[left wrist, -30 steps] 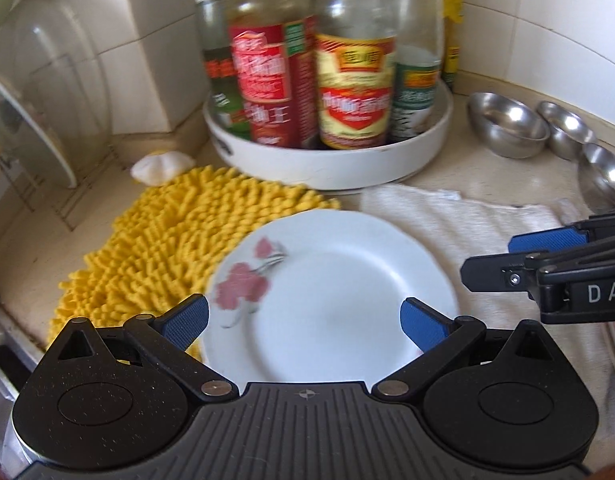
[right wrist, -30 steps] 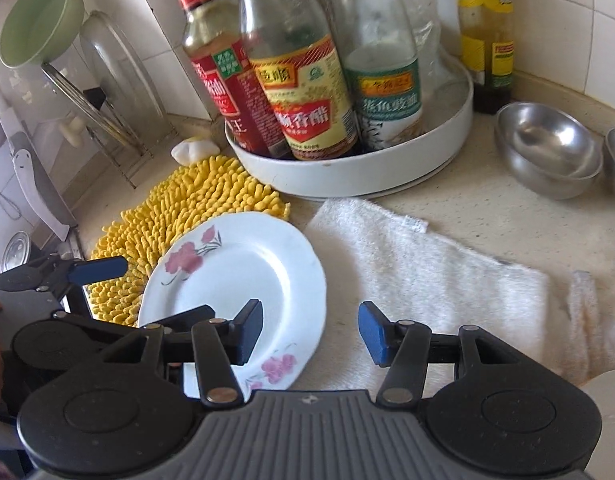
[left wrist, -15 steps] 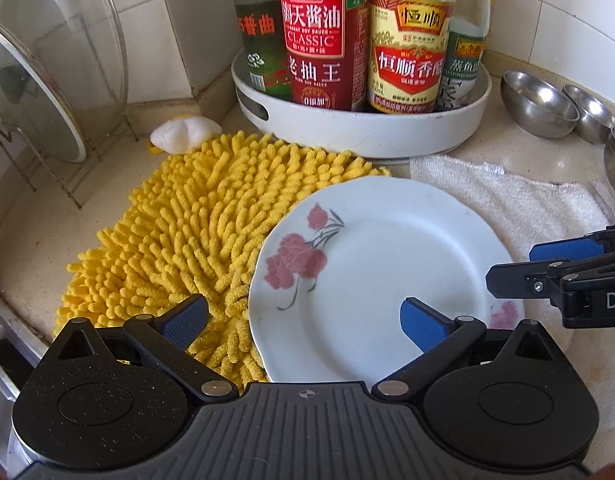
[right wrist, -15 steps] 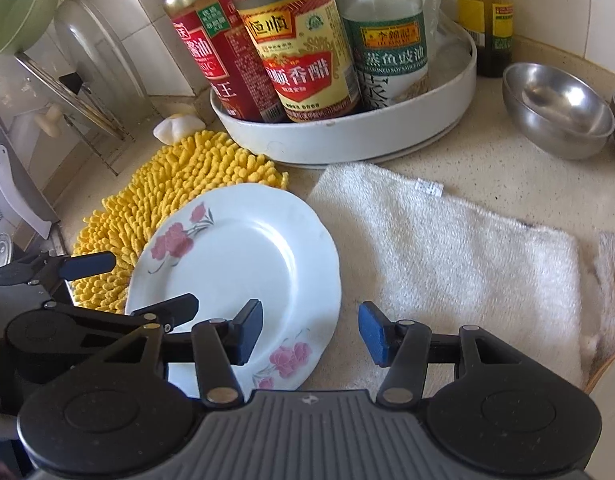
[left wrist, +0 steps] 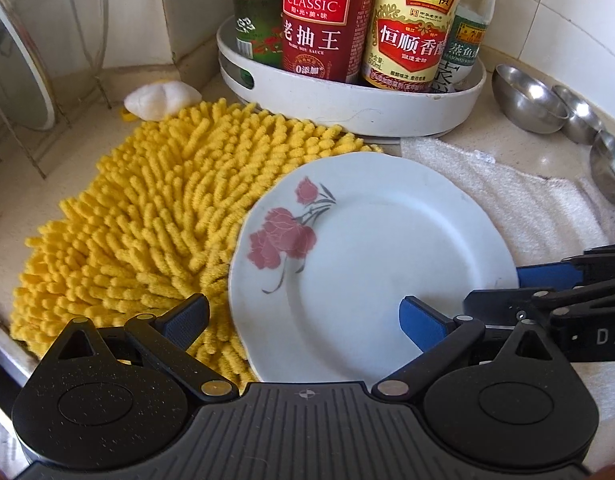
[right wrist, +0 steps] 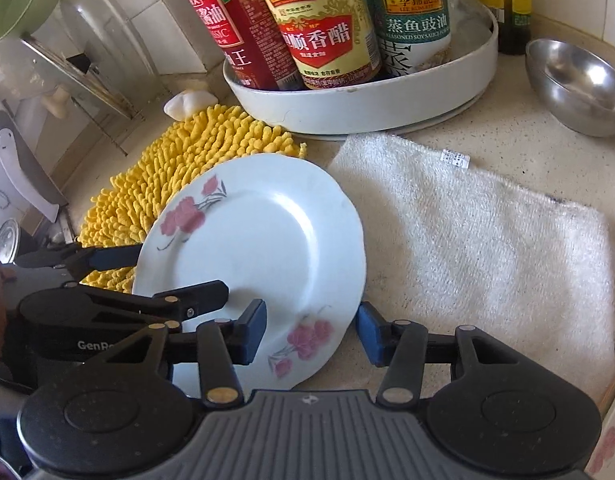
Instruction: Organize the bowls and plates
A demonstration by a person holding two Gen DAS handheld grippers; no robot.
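A white plate (left wrist: pixel 367 260) (right wrist: pixel 259 240) with pink flowers lies flat, half on a yellow shaggy mat (left wrist: pixel 147 208) and half on a white towel (right wrist: pixel 487 240). My left gripper (left wrist: pixel 305 320) is open and straddles the plate's left rim, one finger over the mat and the other over the plate. My right gripper (right wrist: pixel 311 330) straddles the right rim. Its jaws are closing with the rim between them, and the pads do not press on it. Each gripper shows in the other's view: the right gripper (left wrist: pixel 519 284) and the left gripper (right wrist: pixel 147 276).
A white round tray (left wrist: pixel 347 100) (right wrist: pixel 367 96) of sauce bottles stands behind the plate. Steel bowls (left wrist: pixel 527 96) (right wrist: pixel 579 80) sit at the back right. A wire rack with a glass lid (left wrist: pixel 19 60) and a green bowl (right wrist: pixel 19 4) is at the left. Another flowered plate's edge (right wrist: pixel 611 432) shows at bottom right.
Both grippers have come down closer to the plate, so that each now straddles a rim. The right jaws have narrowed a little. The plate has not moved.
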